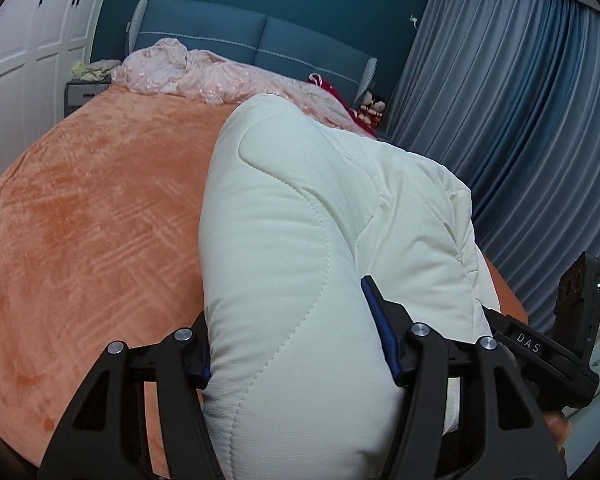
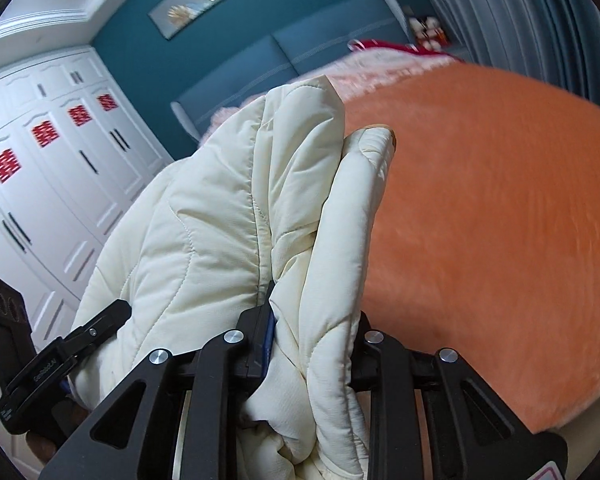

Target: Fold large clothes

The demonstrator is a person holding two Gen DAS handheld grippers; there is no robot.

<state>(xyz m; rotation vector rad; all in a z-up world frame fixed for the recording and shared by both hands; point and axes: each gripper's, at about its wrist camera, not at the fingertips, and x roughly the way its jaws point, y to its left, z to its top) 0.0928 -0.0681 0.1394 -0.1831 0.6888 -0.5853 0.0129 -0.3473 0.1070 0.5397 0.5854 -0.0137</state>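
A cream-white quilted padded coat [image 1: 300,240] is bunched between the fingers of my left gripper [image 1: 295,344], which is shut on a thick fold of it, above the orange bed cover [image 1: 91,208]. In the right wrist view the same coat [image 2: 227,216] is gathered in folds, and my right gripper [image 2: 312,340] is shut on a bundle of it. The right gripper's body [image 1: 572,320] shows at the right edge of the left view; the left gripper's body [image 2: 39,352] shows at the lower left of the right view. Both fingertips are partly buried in fabric.
A pink quilt [image 1: 203,76] and a red item [image 1: 328,84] lie near the blue headboard [image 1: 259,36]. White wardrobes [image 2: 59,168] stand on one side, grey-blue curtains [image 1: 520,100] on the other. A nightstand [image 1: 83,92] sits beside the bed.
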